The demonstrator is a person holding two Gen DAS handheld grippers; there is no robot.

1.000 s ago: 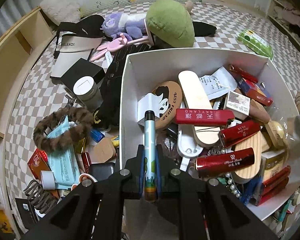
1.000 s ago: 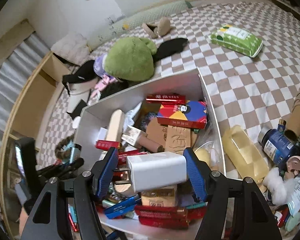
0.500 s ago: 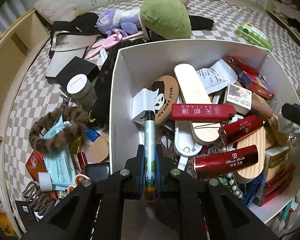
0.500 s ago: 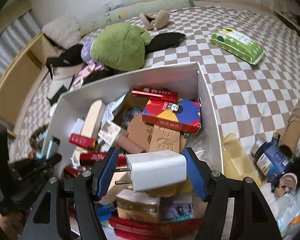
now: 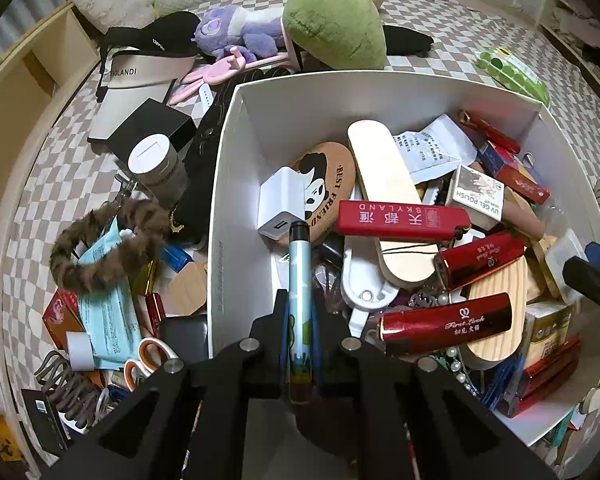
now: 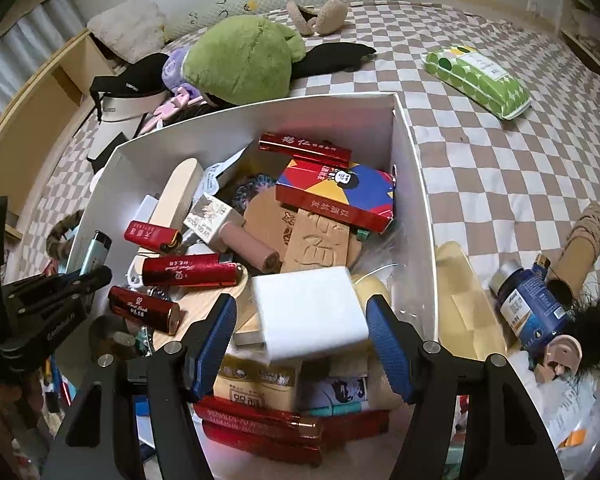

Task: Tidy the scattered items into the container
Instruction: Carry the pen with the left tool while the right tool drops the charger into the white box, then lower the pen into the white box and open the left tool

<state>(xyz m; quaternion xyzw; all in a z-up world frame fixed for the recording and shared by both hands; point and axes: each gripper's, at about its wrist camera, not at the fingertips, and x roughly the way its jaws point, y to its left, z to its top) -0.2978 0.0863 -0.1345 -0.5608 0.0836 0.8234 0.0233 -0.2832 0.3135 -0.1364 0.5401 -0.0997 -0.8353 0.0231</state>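
White container (image 5: pixel 236 184), crammed with lighters and boxes, sits on the checkered bed (image 6: pixel 480 168) amid clutter. My right fingers (image 6: pixel 302 344) stand apart around a white charger (image 6: pixel 310 316) above its near corner; whether they still pinch it, I cannot tell. My left fingers (image 5: pixel 300 332) are clamped on a pale-blue pen-shaped tube (image 5: pixel 299 304) over its near edge.

Checkered bedspread (image 6: pixel 480 168) (wooden bedframe (image 5: pixel 16 92))

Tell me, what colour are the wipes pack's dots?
Green dots on white, clearest in the right wrist view.

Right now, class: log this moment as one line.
left gripper: shut on pen | right gripper: charger between jaws | both over box
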